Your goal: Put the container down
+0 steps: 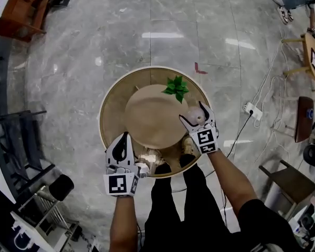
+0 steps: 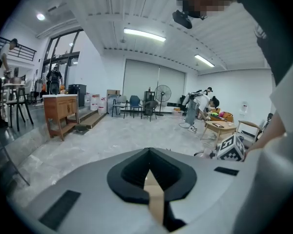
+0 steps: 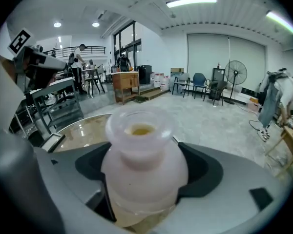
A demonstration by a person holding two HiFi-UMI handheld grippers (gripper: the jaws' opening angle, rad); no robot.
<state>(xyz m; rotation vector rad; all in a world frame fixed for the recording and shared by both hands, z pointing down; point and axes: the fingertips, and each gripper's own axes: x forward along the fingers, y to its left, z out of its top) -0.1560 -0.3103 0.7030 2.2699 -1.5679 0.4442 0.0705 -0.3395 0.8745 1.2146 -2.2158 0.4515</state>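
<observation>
My right fingers (image 3: 222, 174) clamp the pale, translucent container (image 3: 142, 160) around its belly, mouth pointing ahead of them, over the round table (image 1: 113, 106). A green leafy sprig (image 1: 177, 88) lies just beyond, to their left. My left gripper (image 2: 149, 174), further left, is clenched on nothing.

Counted on hand were: one round table (image 1: 111, 109); one tan disc (image 1: 152, 121) upon it; one green plant (image 1: 177, 88) at the disc's far edge; one container (image 1: 198, 117); two grippers, namely left gripper (image 1: 125, 137) and right gripper (image 1: 195, 114); one power strip (image 1: 250, 109) on the floor, right; one fan (image 3: 235, 74), far.
</observation>
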